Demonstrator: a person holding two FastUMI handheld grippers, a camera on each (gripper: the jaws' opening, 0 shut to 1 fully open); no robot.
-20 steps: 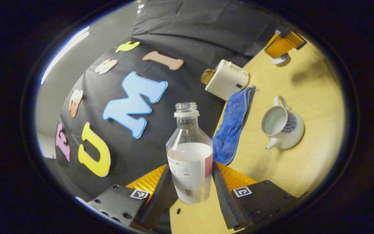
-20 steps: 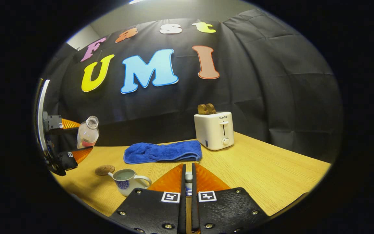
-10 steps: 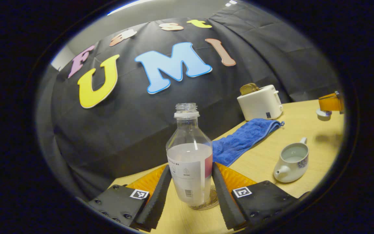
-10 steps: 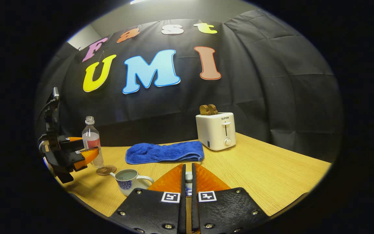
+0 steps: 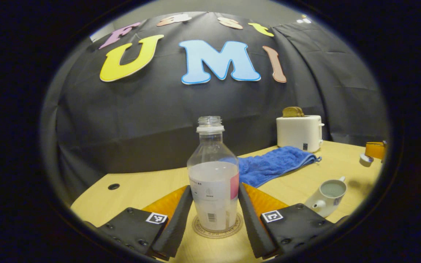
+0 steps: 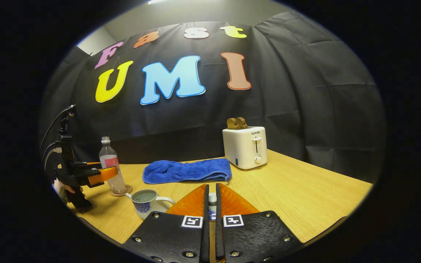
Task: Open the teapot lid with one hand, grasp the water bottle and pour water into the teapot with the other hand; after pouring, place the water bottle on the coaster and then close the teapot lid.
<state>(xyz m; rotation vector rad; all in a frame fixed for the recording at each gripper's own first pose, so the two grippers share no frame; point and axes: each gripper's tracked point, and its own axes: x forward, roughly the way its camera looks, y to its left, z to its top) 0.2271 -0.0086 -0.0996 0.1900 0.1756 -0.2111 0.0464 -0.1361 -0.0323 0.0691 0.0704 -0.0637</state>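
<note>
light wood table point(image 6: 305, 193) with a few bits sitting on it: white toaster point(image 6: 245, 147) at the back, blue towel point(image 6: 186, 171) beside it, an open teapot point(image 6: 146, 202), and a round coaster point(image 5: 216, 229) under the water bottle point(image 5: 214, 182).

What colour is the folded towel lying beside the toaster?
Blue; the folded towel shows best in the right gripper view.

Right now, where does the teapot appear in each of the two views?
Left gripper view: the teapot sits at lower right, lid off, spout pointing left.
Right gripper view: it sits at lower left, handle pointing right, near the bottle.
Shared landmark: the blue towel behind it.
</note>
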